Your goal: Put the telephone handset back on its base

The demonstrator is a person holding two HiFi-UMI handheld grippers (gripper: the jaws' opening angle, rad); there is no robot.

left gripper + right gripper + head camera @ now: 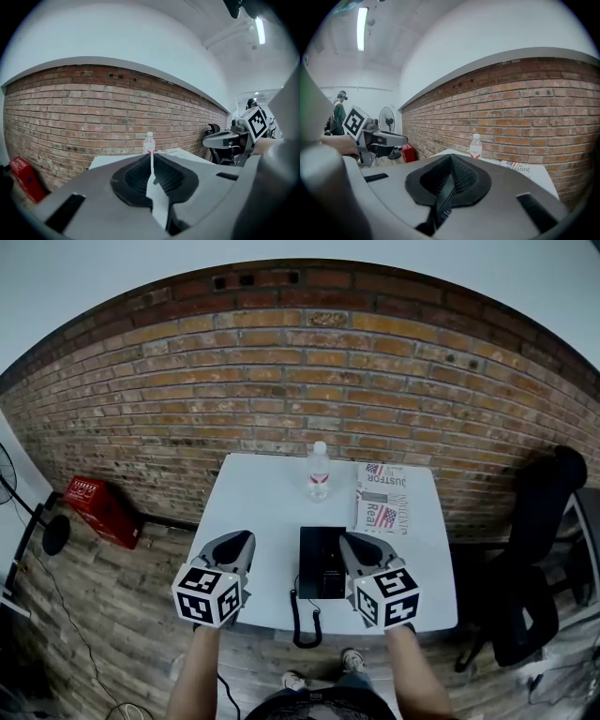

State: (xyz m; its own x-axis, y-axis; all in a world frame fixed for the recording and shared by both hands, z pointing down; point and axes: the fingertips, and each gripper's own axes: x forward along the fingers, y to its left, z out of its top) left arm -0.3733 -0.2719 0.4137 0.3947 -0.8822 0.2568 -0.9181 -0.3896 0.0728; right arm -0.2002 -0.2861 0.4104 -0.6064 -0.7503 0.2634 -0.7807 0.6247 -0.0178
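Note:
A black telephone lies on the white table, near its front edge, and its coiled cord hangs over that edge. I cannot make out the handset apart from the base. My left gripper hovers left of the phone, shut with nothing in it; the same gripper shows its jaws meeting at the tip. My right gripper is held over the phone's right edge, and this gripper is also shut and holds nothing.
A water bottle stands at the table's far middle, with a newspaper to its right. A red crate sits on the floor at left, a black chair at right. A brick wall runs behind the table.

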